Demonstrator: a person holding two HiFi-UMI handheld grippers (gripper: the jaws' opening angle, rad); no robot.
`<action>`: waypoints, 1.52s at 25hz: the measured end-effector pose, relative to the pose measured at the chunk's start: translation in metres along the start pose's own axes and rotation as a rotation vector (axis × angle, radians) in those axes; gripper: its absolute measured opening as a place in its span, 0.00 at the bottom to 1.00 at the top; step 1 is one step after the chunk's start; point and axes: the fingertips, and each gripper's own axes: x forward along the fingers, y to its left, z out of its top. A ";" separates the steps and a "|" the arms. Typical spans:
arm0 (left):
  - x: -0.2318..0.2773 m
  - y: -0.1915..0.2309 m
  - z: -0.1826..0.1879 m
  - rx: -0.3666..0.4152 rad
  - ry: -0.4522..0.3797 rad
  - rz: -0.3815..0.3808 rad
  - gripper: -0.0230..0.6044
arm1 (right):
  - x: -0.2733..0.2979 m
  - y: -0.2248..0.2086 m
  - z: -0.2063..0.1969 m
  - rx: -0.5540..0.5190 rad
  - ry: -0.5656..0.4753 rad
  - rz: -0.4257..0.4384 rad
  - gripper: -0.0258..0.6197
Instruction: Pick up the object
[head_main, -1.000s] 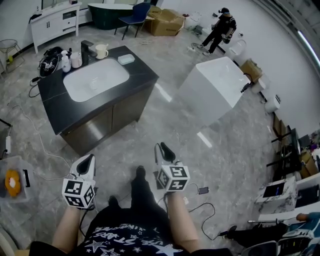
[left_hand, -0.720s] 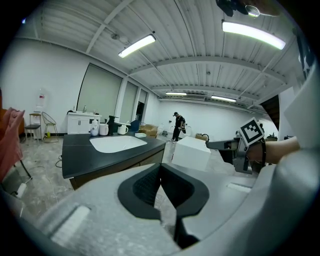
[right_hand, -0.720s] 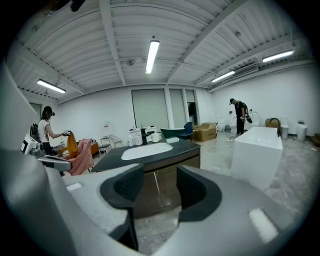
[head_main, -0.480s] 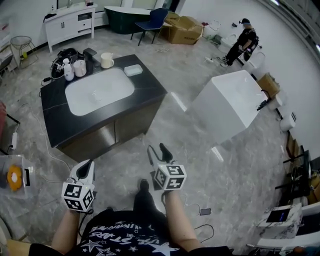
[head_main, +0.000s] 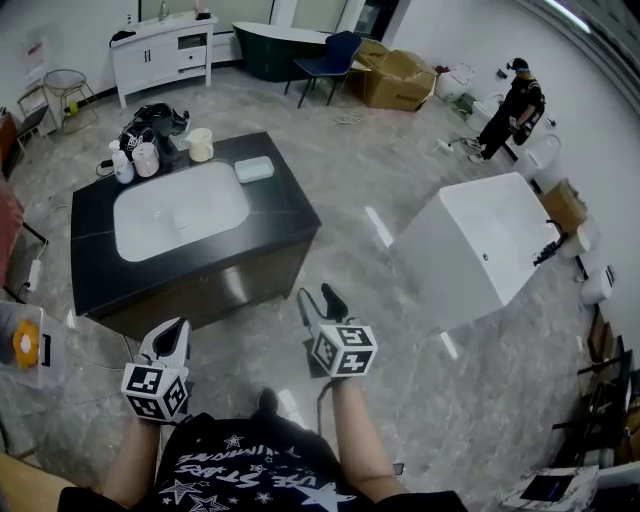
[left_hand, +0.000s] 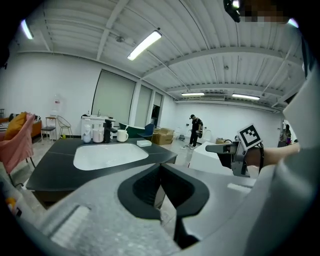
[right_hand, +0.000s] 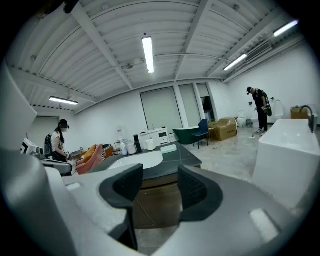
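Note:
A black vanity counter (head_main: 280, 210) with a white basin (head_main: 180, 215) stands ahead of me. At its far end are a cream mug (head_main: 201, 144), two pale bottles (head_main: 122, 168), a black faucet (head_main: 165, 140) and a pale soap dish (head_main: 254, 169). My left gripper (head_main: 178, 325) hovers below the counter's near edge, jaws shut and empty (left_hand: 160, 166). My right gripper (head_main: 316, 294) hovers off the counter's near right corner with its jaws open and nothing between the pads (right_hand: 161, 176). Neither gripper touches anything.
A white rectangular tub (head_main: 480, 250) stands on the floor to the right. Behind are cardboard boxes (head_main: 400, 78), a blue chair (head_main: 335, 55), a white cabinet (head_main: 165, 50) and a standing person (head_main: 512, 108). An orange item (head_main: 22, 342) lies in a tray at far left.
The right gripper's jaws have spread from nearly shut to open. Both grippers have come closer to the vanity's near side. The left gripper stays shut.

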 end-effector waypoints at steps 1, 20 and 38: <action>0.007 -0.005 0.002 -0.005 -0.002 0.011 0.05 | 0.003 -0.009 0.003 0.000 0.004 0.009 0.38; 0.056 -0.001 0.021 -0.064 -0.005 0.122 0.05 | 0.066 -0.030 0.008 -0.015 0.099 0.125 0.38; 0.226 0.093 0.065 -0.109 0.027 0.115 0.05 | 0.257 -0.058 0.062 -0.080 0.176 0.136 0.38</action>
